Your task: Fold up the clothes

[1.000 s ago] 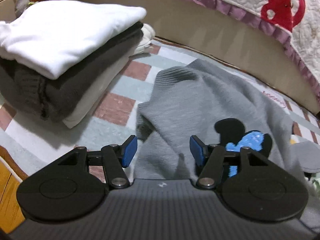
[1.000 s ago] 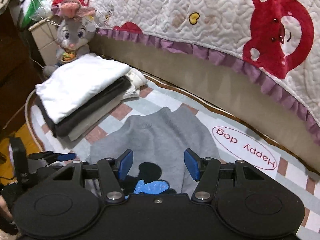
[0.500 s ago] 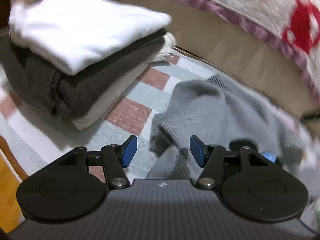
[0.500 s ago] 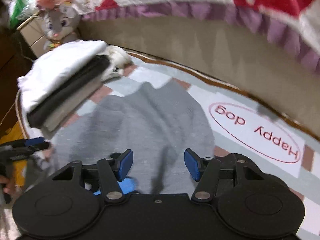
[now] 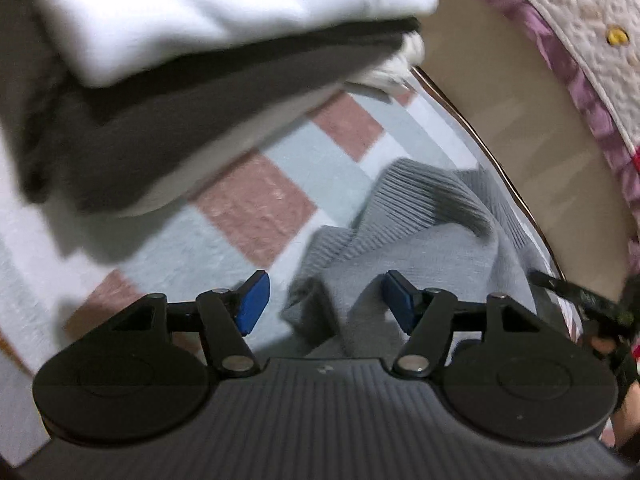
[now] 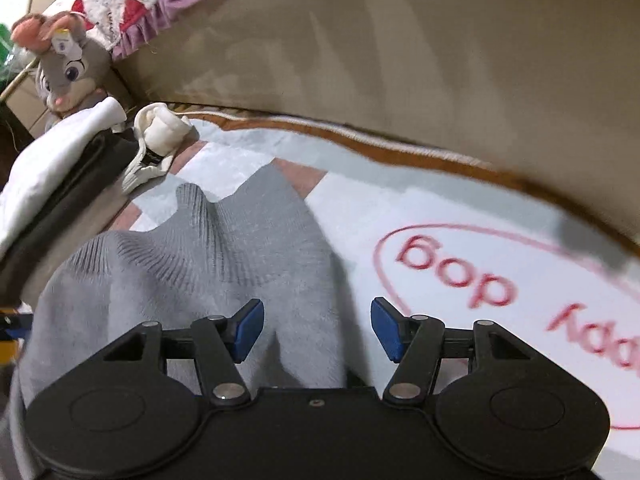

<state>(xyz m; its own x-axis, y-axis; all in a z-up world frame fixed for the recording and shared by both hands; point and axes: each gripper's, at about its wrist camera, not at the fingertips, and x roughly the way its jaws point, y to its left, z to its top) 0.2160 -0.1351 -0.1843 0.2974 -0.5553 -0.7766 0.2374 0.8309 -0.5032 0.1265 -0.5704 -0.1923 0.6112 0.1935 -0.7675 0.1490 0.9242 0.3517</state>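
Observation:
A grey knit sweater [image 5: 432,240] lies crumpled on a checked mat [image 5: 256,204]. It also shows in the right wrist view [image 6: 224,256]. My left gripper [image 5: 324,304] is open, low over the sweater's left edge, with a fold of fabric between the blue pads. My right gripper [image 6: 316,328] is open over the sweater's right edge, beside the mat's "Happy dog" print [image 6: 480,280]. The right gripper shows at the right edge of the left wrist view [image 5: 592,312].
A stack of folded clothes [image 5: 168,60], white on top, dark grey and cream beneath, stands left of the sweater [image 6: 48,184]. A white sock bundle [image 6: 156,140] and a plush rabbit [image 6: 64,64] lie behind it. A bed base [image 6: 400,60] with a quilt [image 5: 580,20] borders the mat.
Both grippers have dropped low and moved forward toward the sweater's far end. The sweater's cartoon print has gone out of view beneath them. Both stay open.

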